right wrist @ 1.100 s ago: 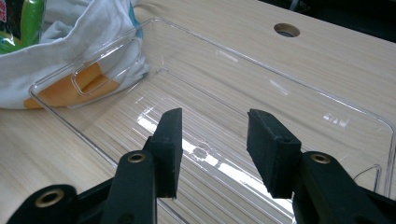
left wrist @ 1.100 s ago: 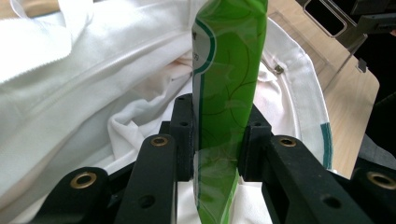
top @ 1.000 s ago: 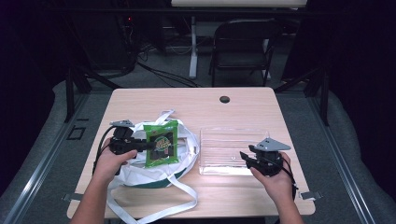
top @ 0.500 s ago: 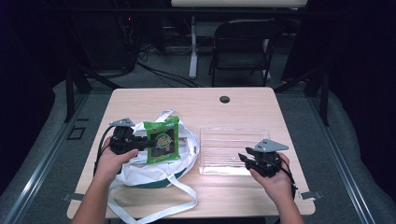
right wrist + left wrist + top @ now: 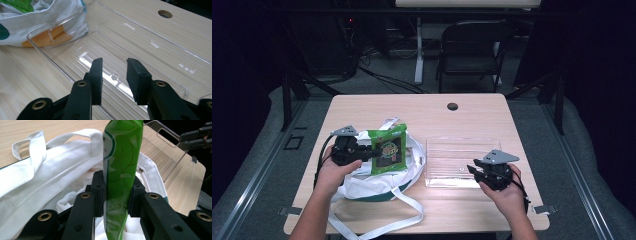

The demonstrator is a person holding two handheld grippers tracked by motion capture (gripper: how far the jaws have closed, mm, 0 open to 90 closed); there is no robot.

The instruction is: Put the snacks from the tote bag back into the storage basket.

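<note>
- left gripper (image 5: 116, 195) — jaws clamped on the lower part of a green snack packet (image 5: 121, 162), pads pressing both flat faces; packet stands upright on edge between them, top rising past the tips
- in the high view the same left gripper (image 5: 371, 152) holds the packet (image 5: 387, 148) just above the mouth of the white cloth bag (image 5: 377, 182), bag right under and beyond the jaws
- packet looks light, thin, slick foil, crinkly; probably soft contents, so a hard squeeze could crush them — best held on a flat face near a sealed edge, as now
- bag straps (image 5: 37, 142) loose, floppy, lying off to the jaws' left; could snag
- right gripper (image 5: 113, 75) — jaws partly open, nothing between the pads; they have just been closing, over the near wall of the clear plastic tray (image 5: 175, 47)
- tray empty, stiff, glossy, likely slides on the table (image 5: 492, 107) if nudged; grab its rim
- far off past the tray: round hole in the tabletop (image 5: 452, 106)
</note>
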